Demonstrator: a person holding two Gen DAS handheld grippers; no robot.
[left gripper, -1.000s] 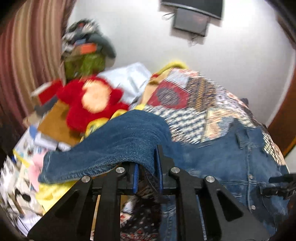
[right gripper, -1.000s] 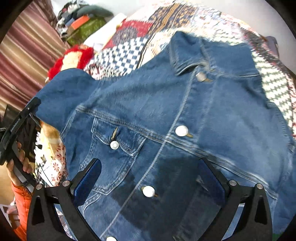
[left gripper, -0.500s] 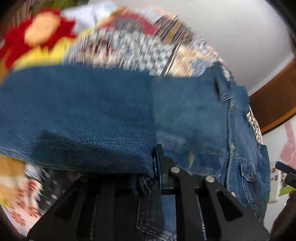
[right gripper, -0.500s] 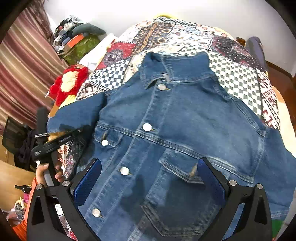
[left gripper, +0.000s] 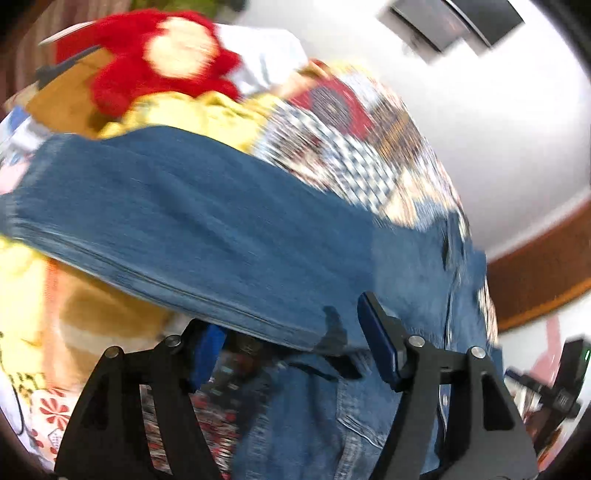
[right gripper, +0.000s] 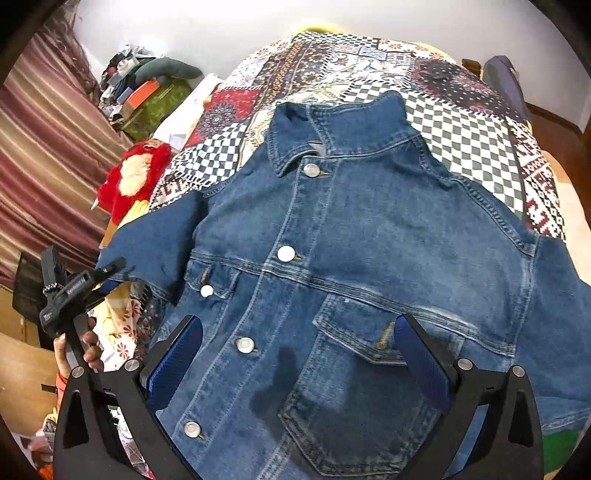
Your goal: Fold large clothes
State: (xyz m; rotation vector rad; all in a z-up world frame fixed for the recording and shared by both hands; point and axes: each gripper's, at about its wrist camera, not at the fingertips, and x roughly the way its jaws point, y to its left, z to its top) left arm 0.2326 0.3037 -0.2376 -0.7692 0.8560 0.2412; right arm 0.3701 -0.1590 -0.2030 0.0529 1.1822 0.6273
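My left gripper is opening, its blue pads parting at the edge of the jacket sleeve; the cuff end of the denim lies across the gap between the jaws, and the pads no longer press on it. In the view from my right side the same left gripper sits at the sleeve's end, off the bed's edge, with my hand wrapped round its grip. My right gripper hangs spread wide above the lower front of the denim jacket, nothing between its pads. The jacket lies face up and buttoned on the patchwork bedspread, collar toward the far wall, chest pockets and white buttons showing, one sleeve stretched out toward my left gripper, the other falling off the opposite side. Past the sleeve a red plush toy rests by the bed's edge, against a striped curtain, and further back a heap of clothes and boxes stands by the white wall
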